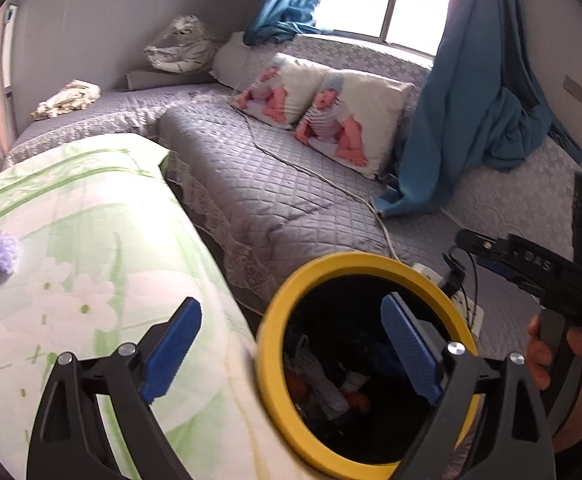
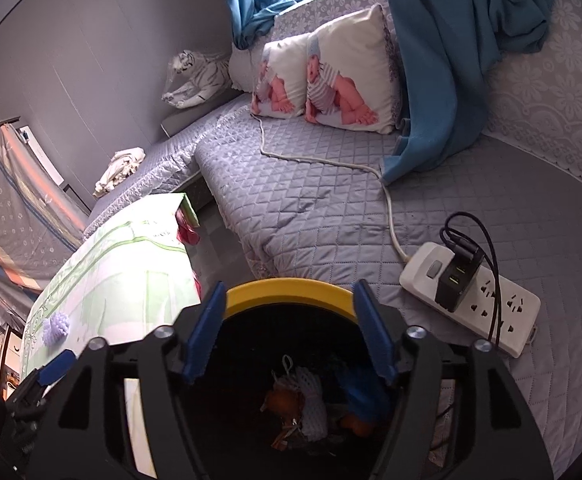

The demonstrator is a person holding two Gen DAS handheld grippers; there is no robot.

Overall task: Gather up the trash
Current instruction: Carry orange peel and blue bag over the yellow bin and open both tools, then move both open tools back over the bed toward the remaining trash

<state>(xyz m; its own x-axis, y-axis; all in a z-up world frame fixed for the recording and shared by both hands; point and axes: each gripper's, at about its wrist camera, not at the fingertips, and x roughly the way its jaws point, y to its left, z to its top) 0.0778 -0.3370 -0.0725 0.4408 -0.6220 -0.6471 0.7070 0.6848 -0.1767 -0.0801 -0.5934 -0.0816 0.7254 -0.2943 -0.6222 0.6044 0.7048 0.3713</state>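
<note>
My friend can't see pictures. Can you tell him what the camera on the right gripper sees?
The right gripper hangs open over a yellow-rimmed bin with bits of trash in its dark inside. Behind it is a grey quilted sofa with two baby-picture cushions, a white power strip and a blue curtain.

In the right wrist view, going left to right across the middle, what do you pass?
Purple knitted ball on the green floral cover → yellow-rimmed bin → white power strip with black charger.
</note>
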